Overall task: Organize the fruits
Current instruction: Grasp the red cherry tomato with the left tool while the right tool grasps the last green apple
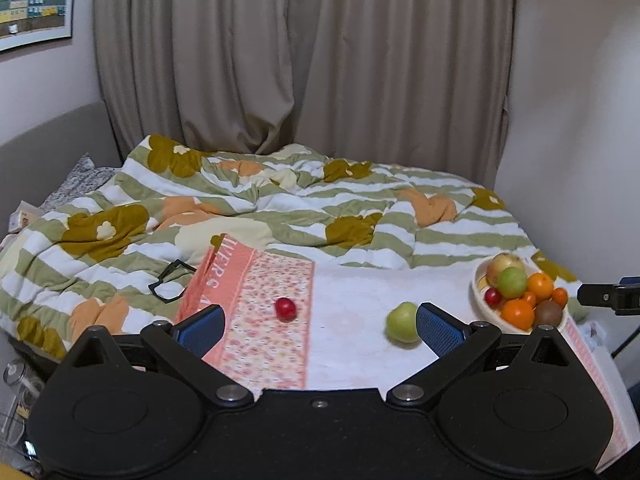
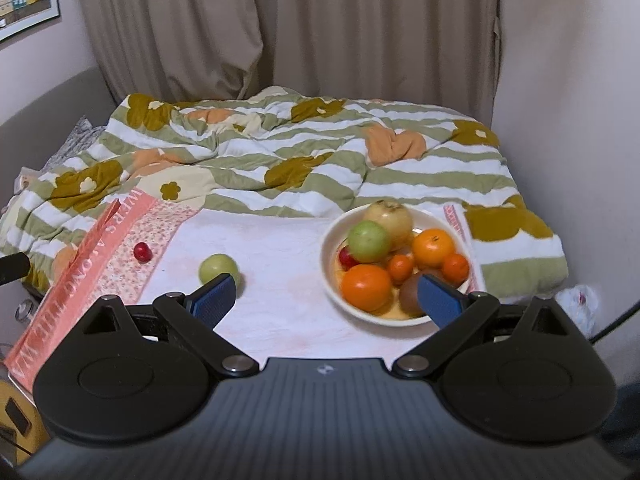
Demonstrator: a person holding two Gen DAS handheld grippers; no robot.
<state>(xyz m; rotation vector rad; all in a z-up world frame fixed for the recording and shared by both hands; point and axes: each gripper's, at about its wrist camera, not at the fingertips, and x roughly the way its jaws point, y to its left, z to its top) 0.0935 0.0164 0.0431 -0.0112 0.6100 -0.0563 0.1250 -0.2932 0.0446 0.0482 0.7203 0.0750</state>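
Left gripper [image 1: 318, 330] gapes empty, green apple [image 1: 402, 322] beside its right pad; bowl [image 2: 332, 280] sits at the towel's right edge, nearer the released right gripper [image 2: 326, 296].

Green apple [image 2: 218, 267] and red plum [image 2: 143, 252] loose on towel, bowl [image 2: 330, 272] heaped with fruit

Soft, even indoor light filled both views, casting only faint shadows and no glare. Fisheye distortion bowed the curtain [image 1: 304, 60] and the walls near the edges. Focus was slightly soft, and the green apple [image 1: 402, 322] looked faintly blurred.
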